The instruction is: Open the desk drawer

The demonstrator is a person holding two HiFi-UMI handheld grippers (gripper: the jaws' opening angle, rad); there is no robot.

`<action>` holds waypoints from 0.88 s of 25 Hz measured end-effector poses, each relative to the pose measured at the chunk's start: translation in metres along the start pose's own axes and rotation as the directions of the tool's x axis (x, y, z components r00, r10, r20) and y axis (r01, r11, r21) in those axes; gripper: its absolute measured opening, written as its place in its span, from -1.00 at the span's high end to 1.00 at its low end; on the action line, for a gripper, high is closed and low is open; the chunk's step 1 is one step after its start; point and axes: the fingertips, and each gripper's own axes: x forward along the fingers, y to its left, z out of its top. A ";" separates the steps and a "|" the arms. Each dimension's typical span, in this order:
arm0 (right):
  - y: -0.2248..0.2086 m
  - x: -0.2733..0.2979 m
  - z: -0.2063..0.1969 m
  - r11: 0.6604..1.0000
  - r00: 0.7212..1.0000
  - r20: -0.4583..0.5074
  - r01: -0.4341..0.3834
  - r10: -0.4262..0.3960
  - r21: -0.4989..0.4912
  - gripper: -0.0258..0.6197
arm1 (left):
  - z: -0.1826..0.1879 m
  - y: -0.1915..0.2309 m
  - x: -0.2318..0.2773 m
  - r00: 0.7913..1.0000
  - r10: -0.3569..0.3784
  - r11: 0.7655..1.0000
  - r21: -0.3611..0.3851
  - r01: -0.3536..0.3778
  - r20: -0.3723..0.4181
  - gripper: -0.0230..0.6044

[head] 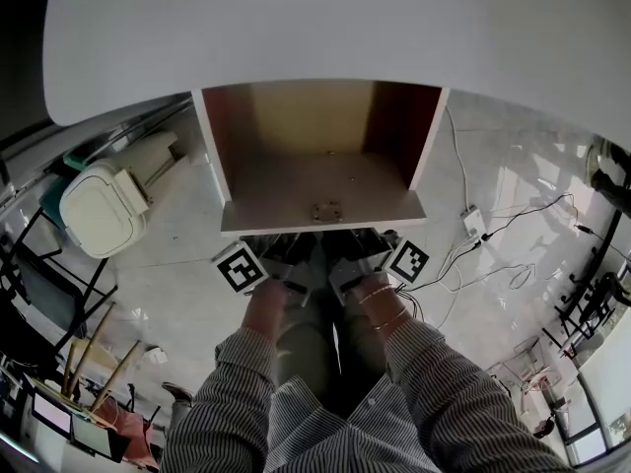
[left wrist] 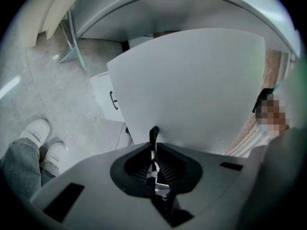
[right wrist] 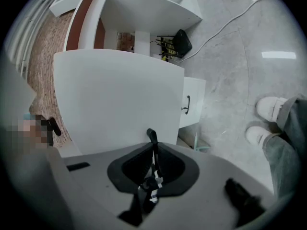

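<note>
From above, the desk drawer [head: 322, 223] stands pulled out from under the white desk top [head: 335, 28], and its brown wooden inside is bare. Both grippers sit just below its front edge, shown by the left marker cube [head: 240, 267] and the right marker cube [head: 407, 260]. In the left gripper view, the left gripper [left wrist: 153, 134] has its jaws together, tip against the lower edge of the white drawer front [left wrist: 192, 80]. The right gripper [right wrist: 151, 135] stands the same way before that drawer front [right wrist: 120, 99]. Nothing shows between either pair of jaws.
A white bin [head: 99, 205] stands on the floor at the left beside a dark chair [head: 39, 284]. Cables [head: 493, 254] and a power strip [head: 473, 223] lie at the right. A small white cabinet [right wrist: 192, 104] sits under the desk. The person's shoes [right wrist: 266, 119] are close by.
</note>
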 end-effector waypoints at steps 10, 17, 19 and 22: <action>-0.004 -0.001 -0.027 0.999 0.992 -0.122 0.023 -0.028 -0.040 0.81 | -0.018 0.002 -0.004 0.998 -0.023 0.999 0.021 0.024 -0.065 0.80; 0.007 -0.019 -0.040 0.999 0.987 -0.157 0.016 -0.022 -0.038 0.81 | -0.026 0.000 -0.023 0.996 0.027 0.999 0.041 -0.024 -0.080 0.80; 0.012 -0.024 -0.043 0.999 0.985 -0.170 0.016 -0.023 -0.042 0.81 | -0.024 -0.007 -0.028 0.996 0.039 0.998 0.056 -0.034 -0.080 0.80; 0.021 -0.032 -0.049 0.999 0.980 -0.195 0.019 -0.027 -0.045 0.81 | -0.024 -0.017 -0.035 0.996 0.052 0.996 0.072 -0.046 -0.078 0.80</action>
